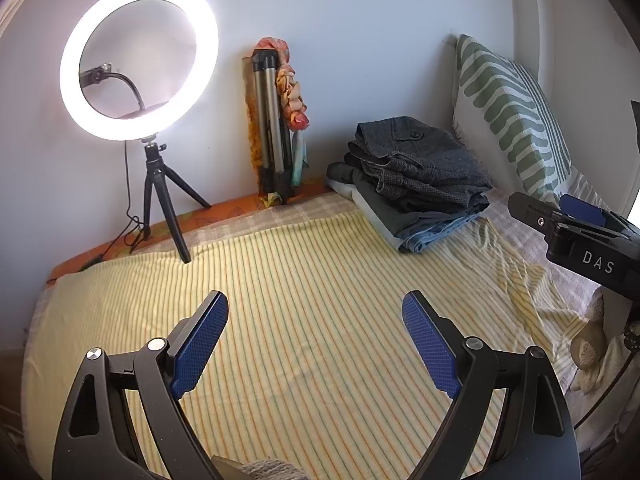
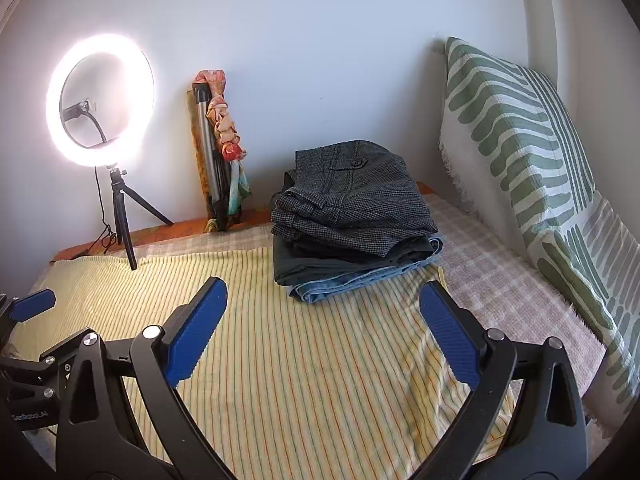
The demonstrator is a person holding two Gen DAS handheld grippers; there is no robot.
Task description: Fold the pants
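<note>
A stack of folded pants [image 1: 416,176] [image 2: 352,216] lies at the far right of a bed covered by a yellow striped sheet [image 1: 304,280] [image 2: 280,360]. Grey checked pants are on top, dark ones under them, and blue jeans at the bottom. My left gripper [image 1: 315,308] hovers open over the bare sheet, short of the stack, with nothing between its blue pads. My right gripper [image 2: 324,296] is also open and empty, just in front of the stack. Each gripper shows at the edge of the other's view: the right one [image 1: 576,216] and the left one [image 2: 32,304].
A lit ring light on a small tripod [image 1: 138,60] [image 2: 100,100] stands at the far left. A folded tripod with a scarf [image 1: 276,120] [image 2: 216,152] leans on the wall. A green-patterned pillow [image 1: 512,112] [image 2: 520,152] stands at the right.
</note>
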